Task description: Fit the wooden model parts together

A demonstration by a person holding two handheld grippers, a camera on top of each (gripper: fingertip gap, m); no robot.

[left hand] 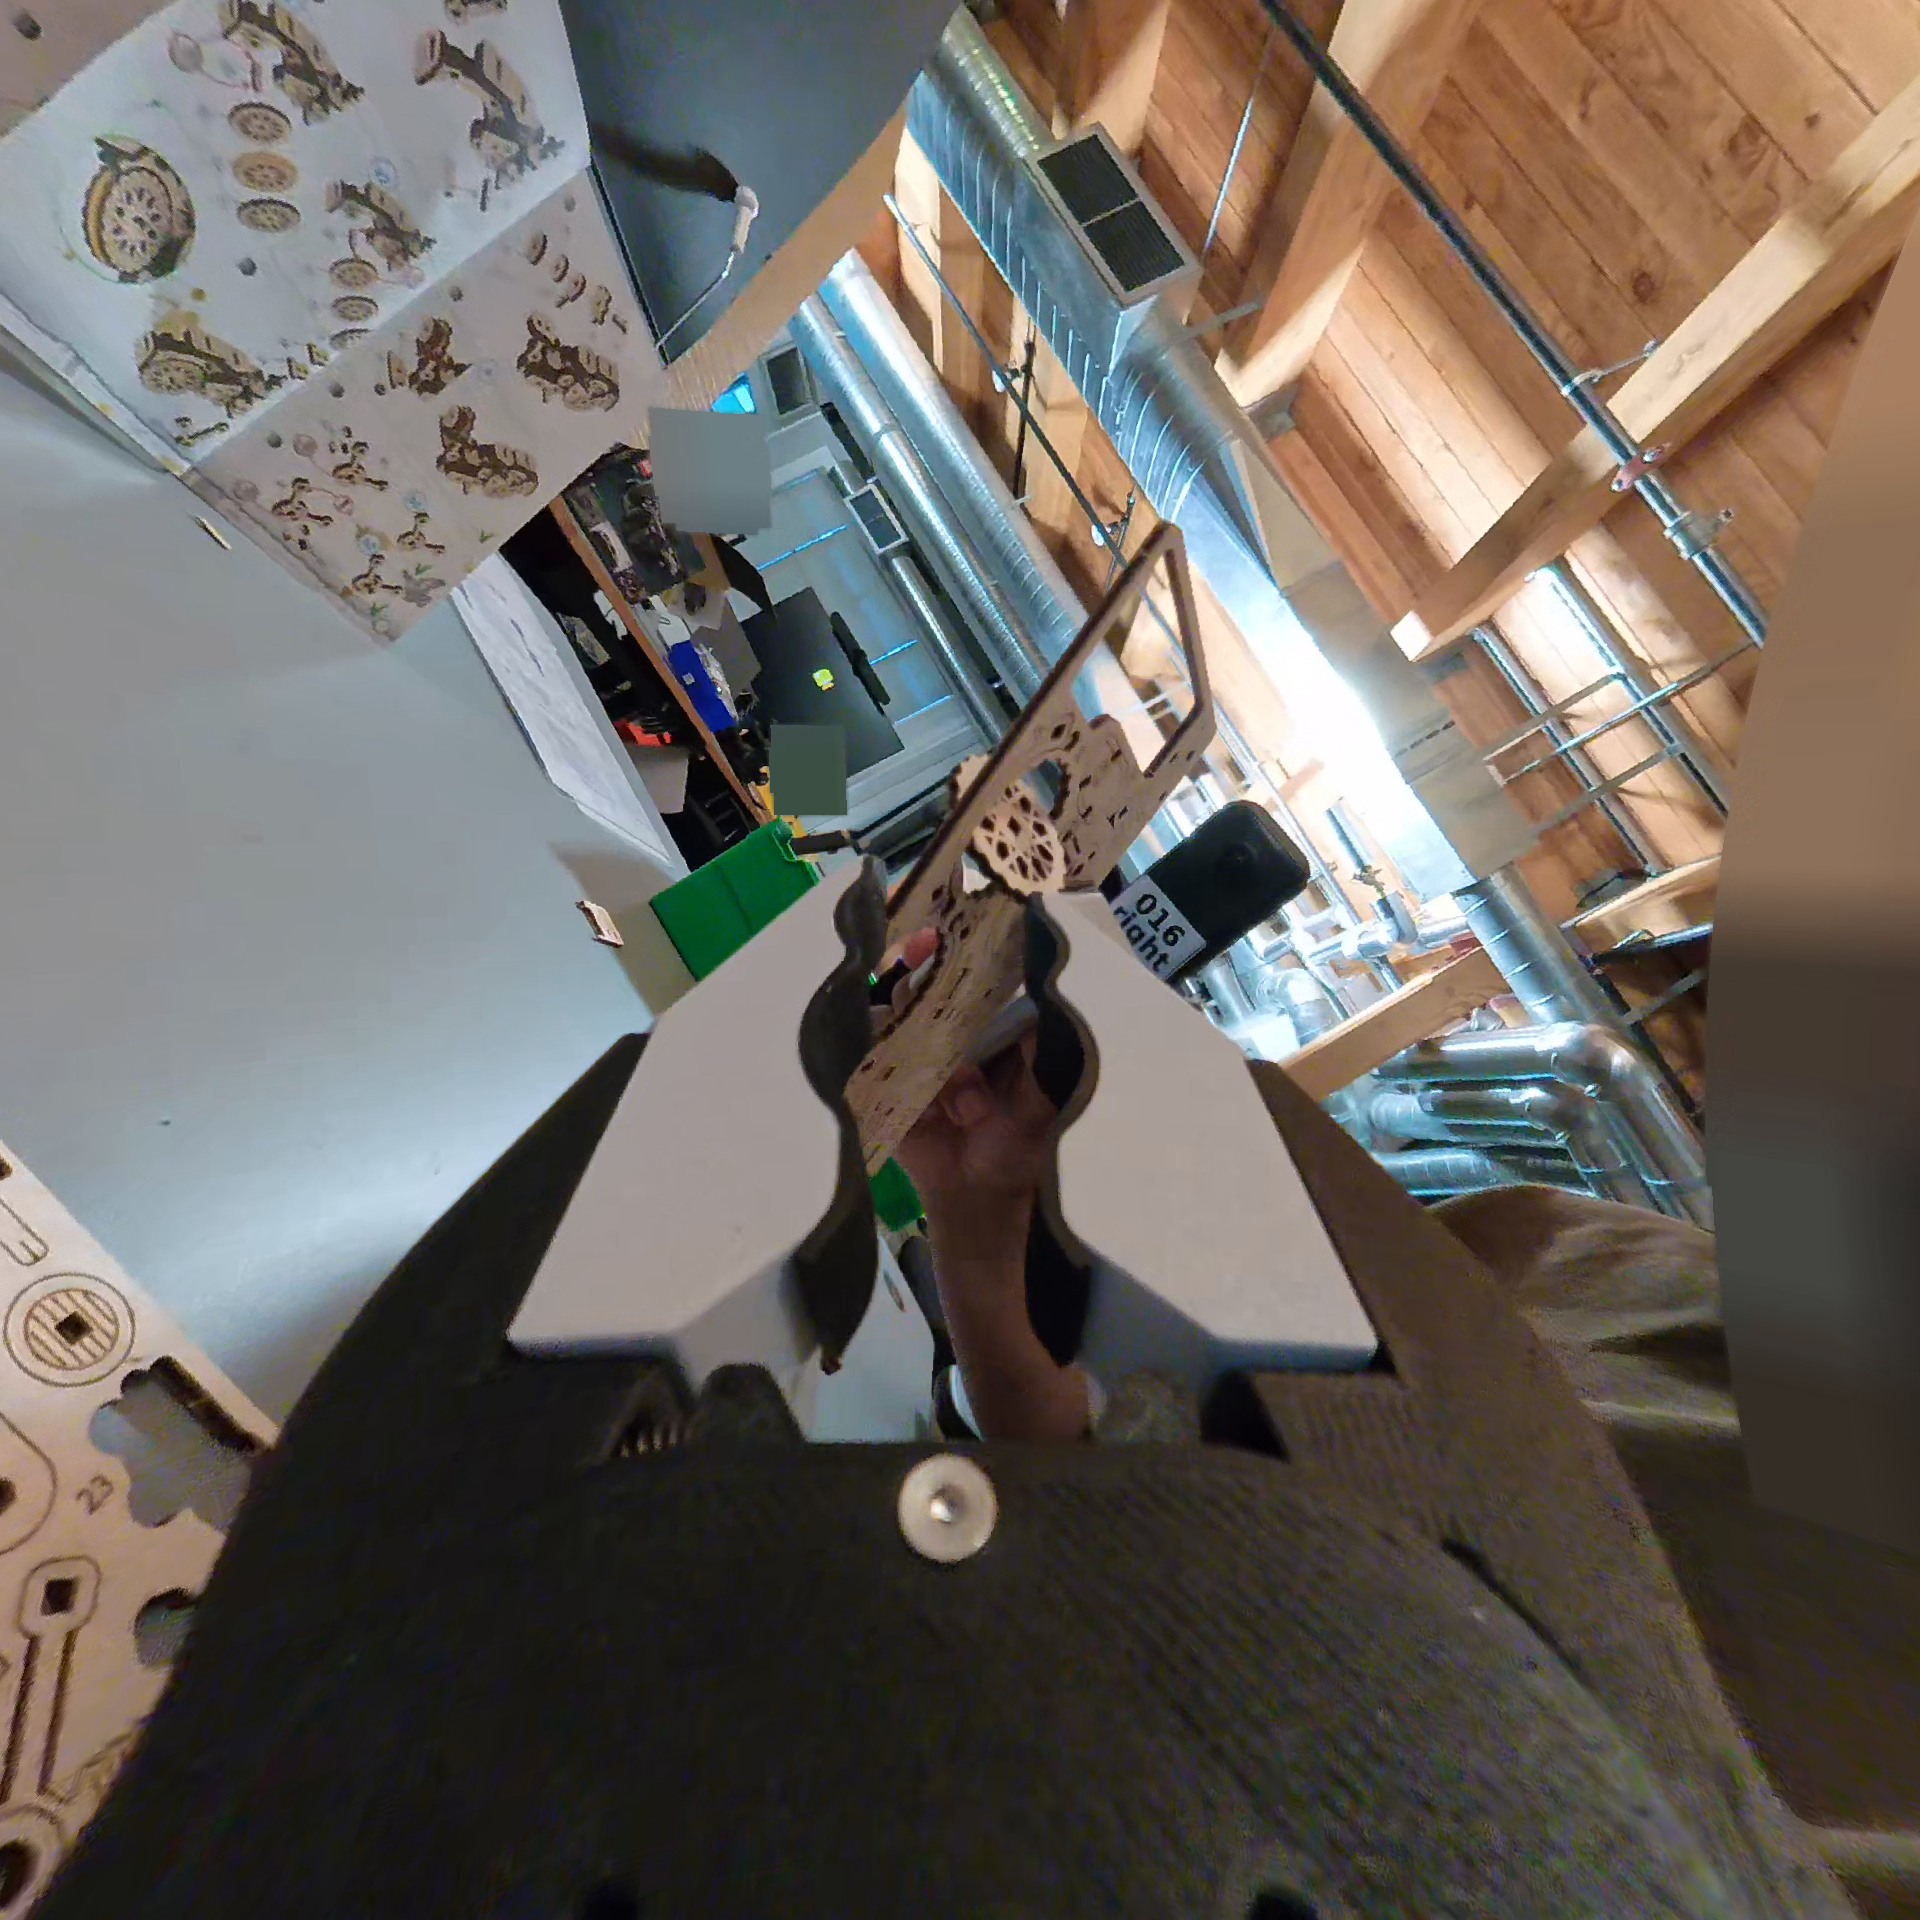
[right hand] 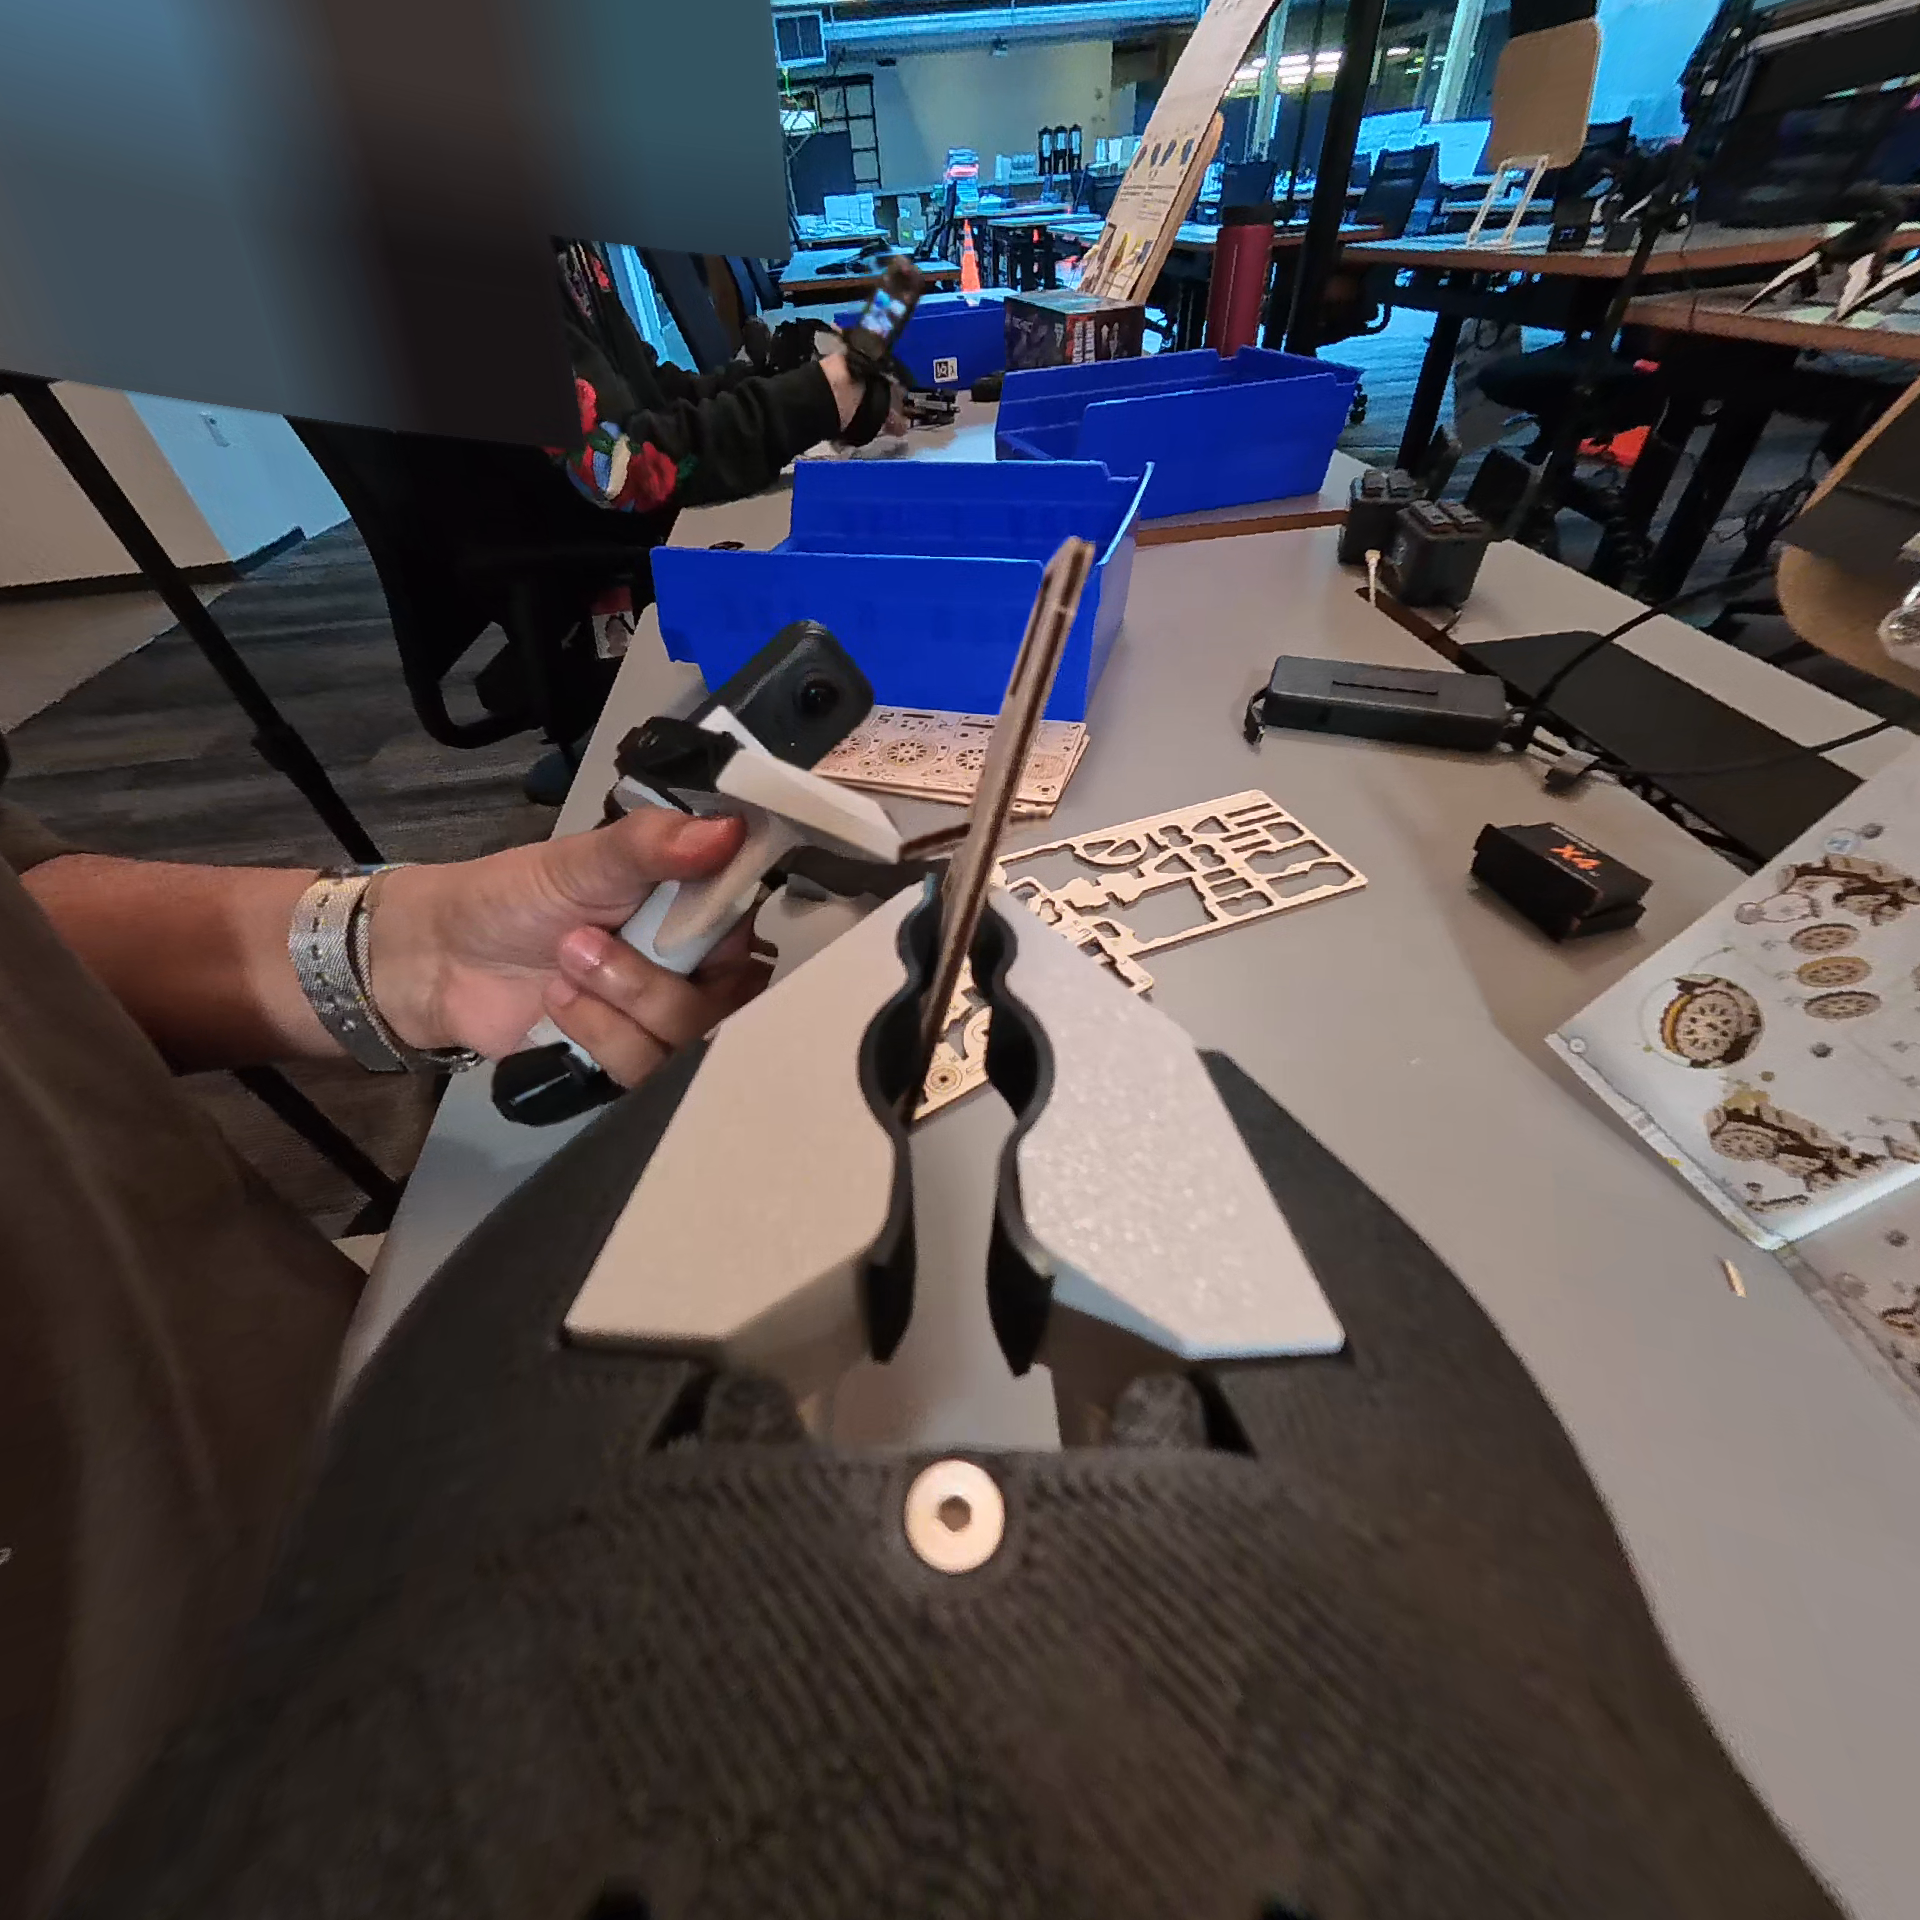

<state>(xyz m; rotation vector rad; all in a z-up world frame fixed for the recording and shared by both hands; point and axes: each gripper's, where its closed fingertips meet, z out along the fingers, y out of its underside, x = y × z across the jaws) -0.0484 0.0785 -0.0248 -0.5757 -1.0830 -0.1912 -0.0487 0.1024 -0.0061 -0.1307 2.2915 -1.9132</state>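
The right gripper [right hand: 951,961] is clamped on the lower end of a thin wooden sheet [right hand: 1023,727], seen edge-on in its own view. The sheet's long axis runs up and away from the jaws, leaning toward the far edge of the bench [right hand: 1351,1091].

In the left wrist view the left gripper [left hand: 951,987] has its jaws drawn close on either side of the same sheet's lower part. Whether they actually pinch it I cannot tell. A round gear-like piece [left hand: 1020,840] sits in the sheet just past those fingertips, so the left gripper looks the nearer one to work on it, probably by pressing across the sheet's face.

Below, a punched-out wooden frame [right hand: 1184,862] lies flat mid-bench. More wooden sheets [right hand: 956,753] are stacked against a blue bin [right hand: 883,613] near the far-left edge. An instruction sheet [right hand: 1766,1049] rests at the right edge.
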